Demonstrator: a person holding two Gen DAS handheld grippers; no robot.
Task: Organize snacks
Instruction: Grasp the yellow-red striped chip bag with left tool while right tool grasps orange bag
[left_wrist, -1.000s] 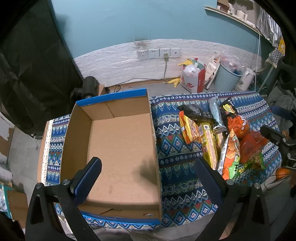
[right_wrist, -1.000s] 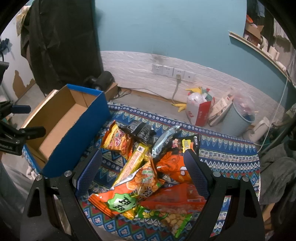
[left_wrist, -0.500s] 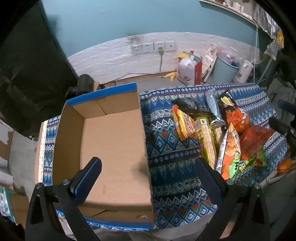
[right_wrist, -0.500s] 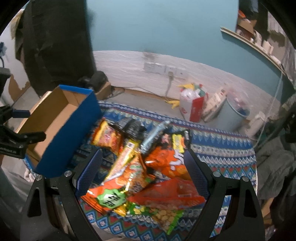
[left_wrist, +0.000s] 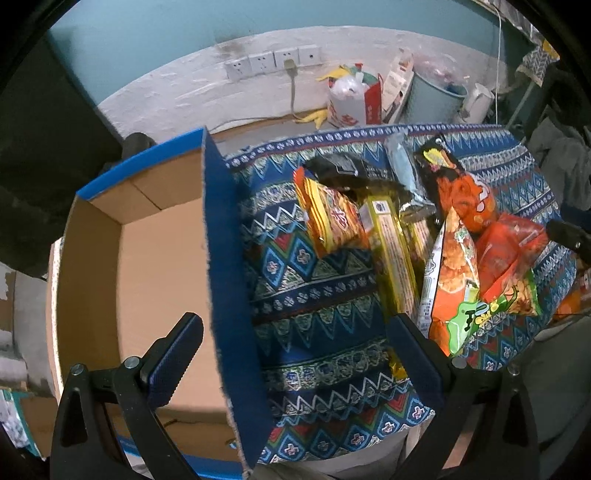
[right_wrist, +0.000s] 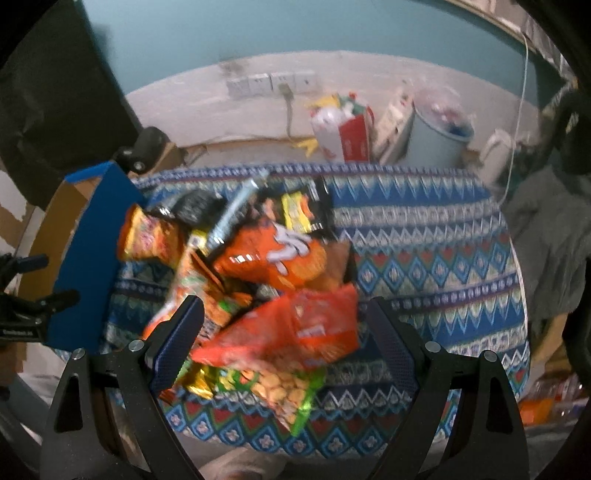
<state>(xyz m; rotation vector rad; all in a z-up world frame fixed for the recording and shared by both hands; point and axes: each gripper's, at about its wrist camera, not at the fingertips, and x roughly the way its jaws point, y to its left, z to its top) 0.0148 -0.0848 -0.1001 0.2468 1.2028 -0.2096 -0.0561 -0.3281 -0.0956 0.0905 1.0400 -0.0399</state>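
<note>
My right tool (right_wrist: 284, 339) hangs wide apart over the orange bag (right_wrist: 291, 332) at lower centre; my left tool (left_wrist: 295, 354) is also apart, astride the box (left_wrist: 159, 280) wall at lower left. The snacks (left_wrist: 406, 236) lie heaped on the bench (left_wrist: 314, 314), right of the empty box. The bags overlap, so I could pinch two at once or drag the pile off the near edge. Slick foil may slip.

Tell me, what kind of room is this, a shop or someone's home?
Most likely a lived-in room at home, not a shop. A patterned cloth covers the table under the snack packets, a full waste bin and a white kettle stand on the floor, and plain wall sockets sit low on a worn wall.
</note>
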